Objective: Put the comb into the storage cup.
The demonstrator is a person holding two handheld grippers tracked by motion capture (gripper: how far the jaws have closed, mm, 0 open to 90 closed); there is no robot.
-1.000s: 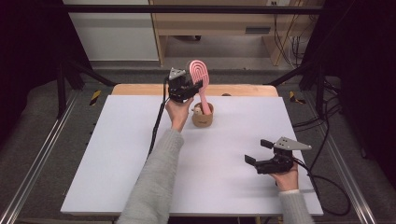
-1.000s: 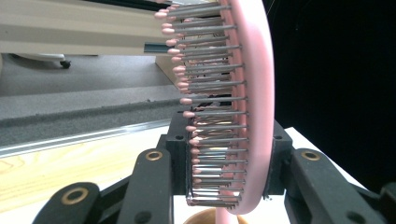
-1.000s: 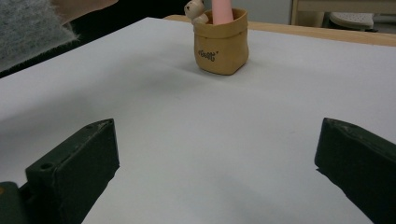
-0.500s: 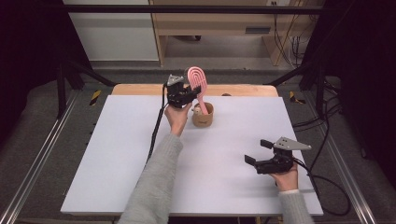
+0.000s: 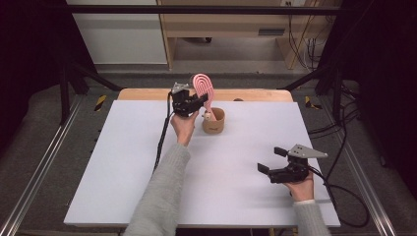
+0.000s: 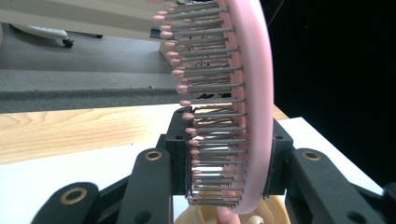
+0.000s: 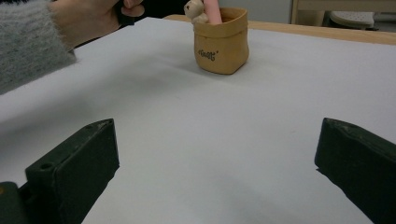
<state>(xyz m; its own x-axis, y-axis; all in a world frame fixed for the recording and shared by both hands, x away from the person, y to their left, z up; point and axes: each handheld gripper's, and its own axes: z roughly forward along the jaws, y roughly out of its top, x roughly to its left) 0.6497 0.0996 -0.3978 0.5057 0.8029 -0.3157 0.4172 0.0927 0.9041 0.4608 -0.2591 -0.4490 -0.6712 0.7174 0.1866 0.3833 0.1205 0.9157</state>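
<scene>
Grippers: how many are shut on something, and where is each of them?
1. The left gripper, at the far side of the table, is shut on the pink hairbrush above the brown cup. The right gripper, near the front right, is open.

1 pink hairbrush is counted, standing handle-down in the pot, its head seen close in the left gripper view. 1 tan pot is tallied on the white table, and it is seen again in the right gripper view. 1 small figure is spotted at the pot's rim; what it is cannot be made out. 2 grippers are counted: the left gripper by the brush head, the right gripper near the front edge. 2 hands are noted, 1 on each gripper. 1 table is logged. 2 yellow-and-black pieces are counted on the floor, 1 to each side of the table's far end.
</scene>
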